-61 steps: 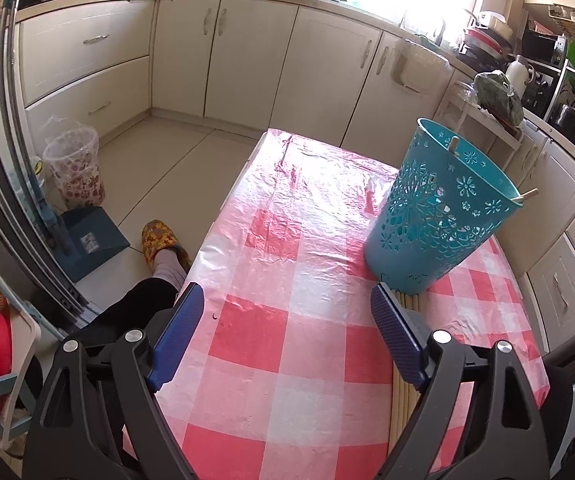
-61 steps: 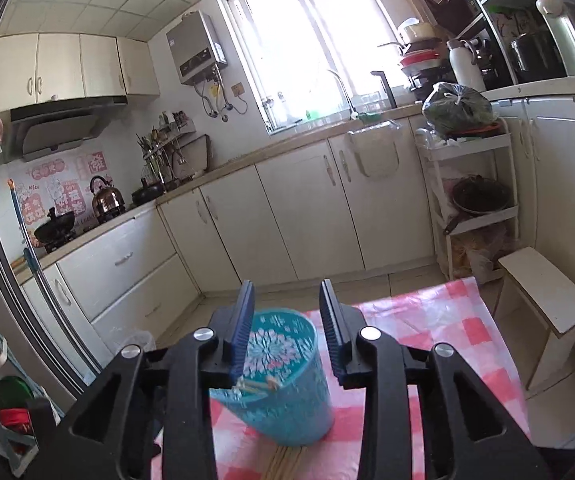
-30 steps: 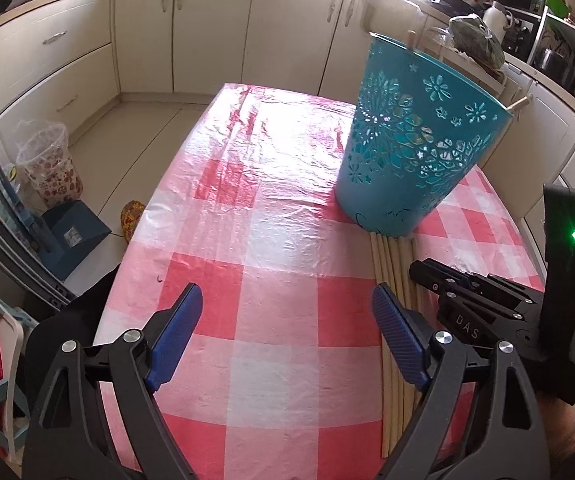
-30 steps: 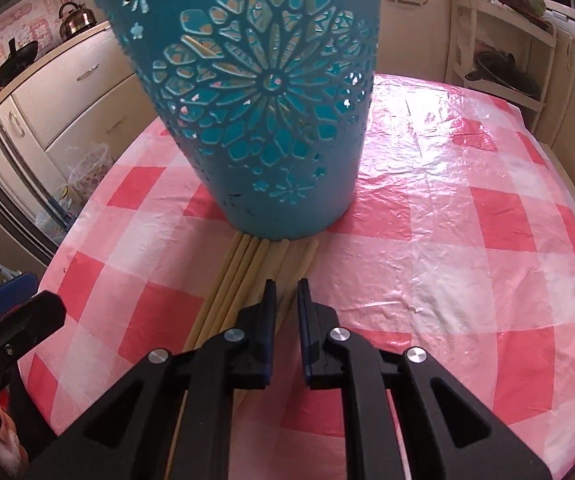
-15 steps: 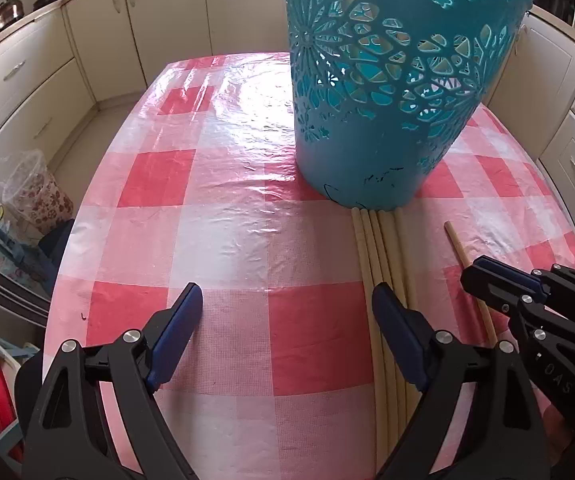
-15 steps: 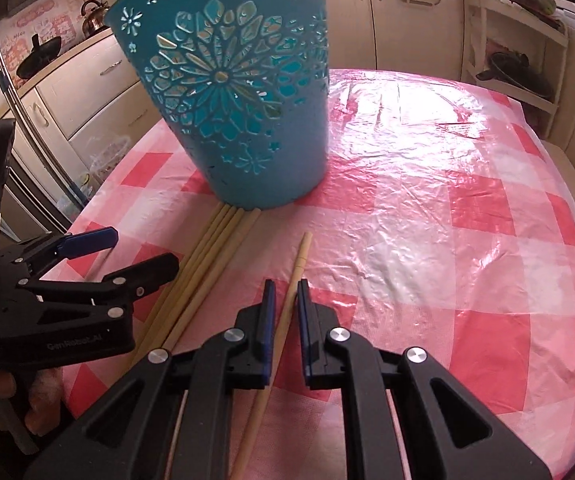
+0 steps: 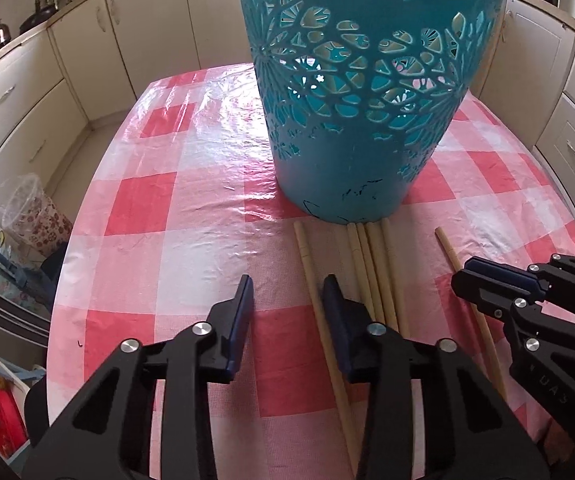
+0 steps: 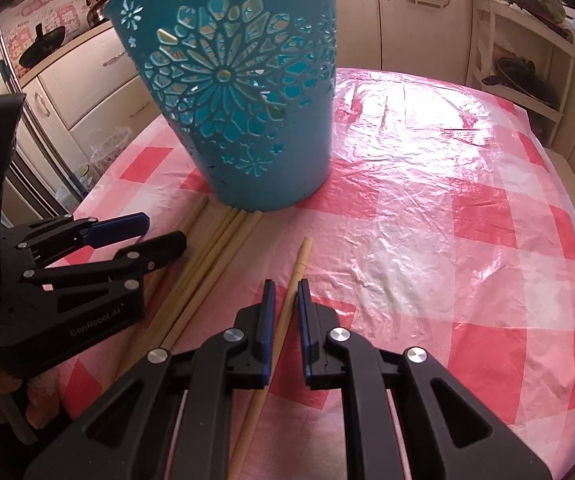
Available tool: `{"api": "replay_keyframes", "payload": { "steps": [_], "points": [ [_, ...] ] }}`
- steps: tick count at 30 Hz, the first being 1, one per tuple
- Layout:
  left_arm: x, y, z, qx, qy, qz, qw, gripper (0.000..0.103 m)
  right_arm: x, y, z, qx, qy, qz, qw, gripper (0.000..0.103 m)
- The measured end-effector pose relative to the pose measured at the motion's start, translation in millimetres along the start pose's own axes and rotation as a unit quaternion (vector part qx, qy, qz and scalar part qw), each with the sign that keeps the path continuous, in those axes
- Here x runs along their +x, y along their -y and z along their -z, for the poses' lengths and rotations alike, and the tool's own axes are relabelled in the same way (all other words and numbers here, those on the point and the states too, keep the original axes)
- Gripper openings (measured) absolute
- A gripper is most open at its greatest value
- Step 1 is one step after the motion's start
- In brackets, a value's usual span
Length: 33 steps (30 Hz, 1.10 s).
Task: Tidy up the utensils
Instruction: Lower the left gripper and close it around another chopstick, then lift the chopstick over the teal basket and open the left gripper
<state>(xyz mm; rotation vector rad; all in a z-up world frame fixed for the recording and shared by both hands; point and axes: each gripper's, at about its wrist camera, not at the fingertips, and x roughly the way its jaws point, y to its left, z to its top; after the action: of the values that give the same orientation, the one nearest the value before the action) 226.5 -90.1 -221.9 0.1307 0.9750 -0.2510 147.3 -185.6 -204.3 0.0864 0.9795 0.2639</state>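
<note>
basket: big teal cut-out basket [image 7: 361, 92] stands upright on the tabletop [image 7: 191, 208], which has a pink and white checked cover; at least one stick pokes out over its rim

chopstick bundle: four pale chopsticks [image 7: 371, 268] lie side by side, far ends right at the basket's foot

loose chopstick, left: one chopstick [image 7: 319, 304] lies just left of the bundle, pointing at the basket

loose chopstick, right: another chopstick [image 8: 287, 300] lies apart on the bundle's right, tip a bit short of the basket

left gripper: left gripper [image 7: 287, 300] is low over the tabletop, aimed at the basket, jaws partly spread; the left loose chopstick runs between them, close by the right finger, not pinched as far as I can see

right gripper: right gripper [image 8: 285, 298] sits low too, angled toward the basket, jaws narrowed either side of the right loose chopstick, small gaps showing, so not clamped
</note>
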Motion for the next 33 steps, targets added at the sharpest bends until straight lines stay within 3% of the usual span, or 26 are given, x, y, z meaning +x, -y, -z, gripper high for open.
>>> {"api": "replay_keyframes", "payload": {
  "steps": [6,7,9,11,26,30,33],
  "points": [
    [11.0,-2.0,-16.7,0.001,-0.028,-0.002,0.9996,0.034,4.3,-1.5,-5.4,-0.004,-0.005,0.007,1.0,0.012],
    [11.8,-1.2,-18.9,0.004,-0.028,0.001,0.9996,0.031,3.8,-3.5,-5.3,-0.011,-0.007,0.009,1.0,0.012],
    [11.9,1.9,-17.1,0.01,-0.025,0.009,0.9996,0.007,2.5,-4.2,-2.9,-0.014,-0.007,0.006,1.0,0.012],
    [10.1,2.5,-16.1,0.012,-0.026,0.017,0.9995,0.005,1.1,-3.0,-0.1,-0.007,0.0,0.002,1.0,0.011],
    [-50.7,-10.5,0.0,0.019,0.029,0.037,0.9987,0.005,-0.9,11.4,3.6,0.025,0.015,-0.03,0.999,0.011],
    [-76.0,-9.4,-2.7,0.027,0.052,0.056,0.9967,0.005,-2.2,17.3,3.0,0.029,0.015,-0.035,0.999,0.011],
    [-97.5,-12.2,-5.2,0.028,0.065,0.094,0.993,0.005,-3.2,18.5,3.0,0.028,0.015,-0.035,0.999,0.011]
  ]
}}
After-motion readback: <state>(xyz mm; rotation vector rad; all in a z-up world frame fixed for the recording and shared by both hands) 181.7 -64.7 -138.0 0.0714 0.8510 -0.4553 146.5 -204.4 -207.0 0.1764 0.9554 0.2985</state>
